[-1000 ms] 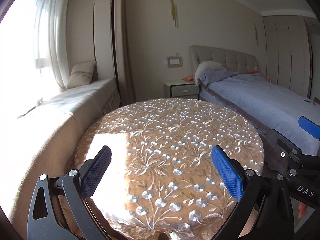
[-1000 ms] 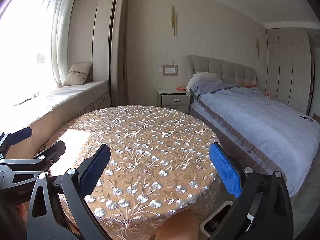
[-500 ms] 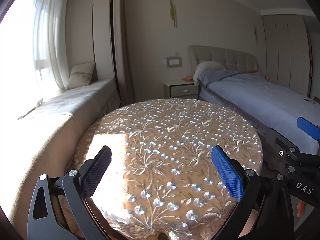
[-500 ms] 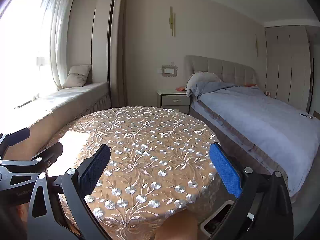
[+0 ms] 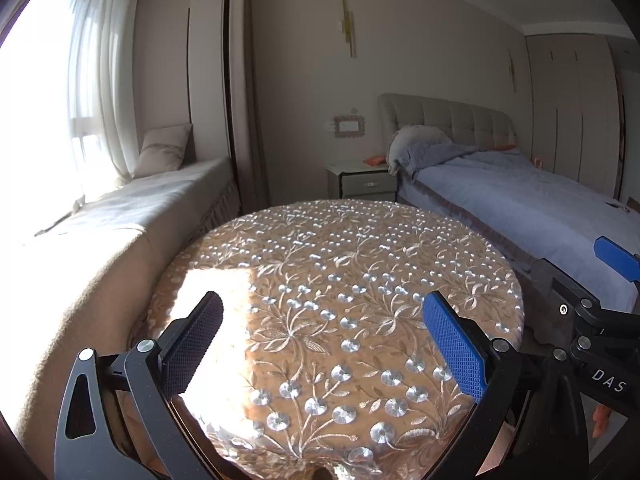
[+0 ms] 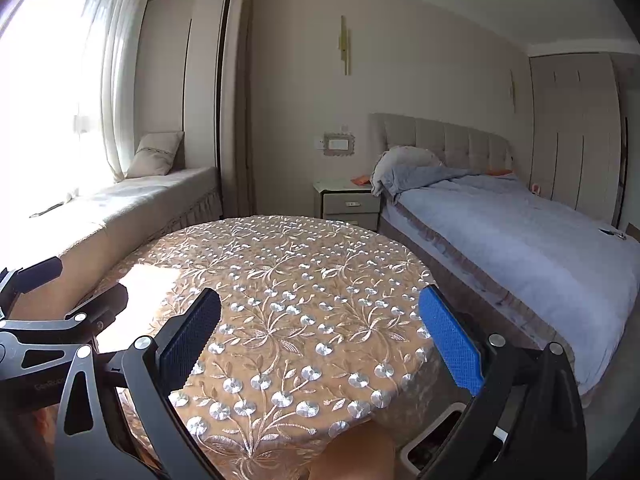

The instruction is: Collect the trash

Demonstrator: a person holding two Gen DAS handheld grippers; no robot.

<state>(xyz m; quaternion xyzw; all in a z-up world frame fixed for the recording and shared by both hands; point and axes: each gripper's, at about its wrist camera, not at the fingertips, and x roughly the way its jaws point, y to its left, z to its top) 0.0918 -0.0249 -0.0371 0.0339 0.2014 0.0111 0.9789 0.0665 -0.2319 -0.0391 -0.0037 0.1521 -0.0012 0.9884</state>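
Both claws hover empty, jaws apart.
Left claw (image 5: 322,344) and right claw (image 6: 320,338) barely drifted over the counter (image 6: 280,264); no trash visible.

Left claw (image 5: 324,346): black frame, blue gridded pads, silver screws.

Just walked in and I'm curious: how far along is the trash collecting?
Nothing shows as collected. The round table with its embroidered cloth has no trash on it that I can see. Nothing is in hand: the left gripper and the right gripper are both open and empty above the table. A bin seems to sit by the table's near edge, contents unclear. Finding trash is still ahead.
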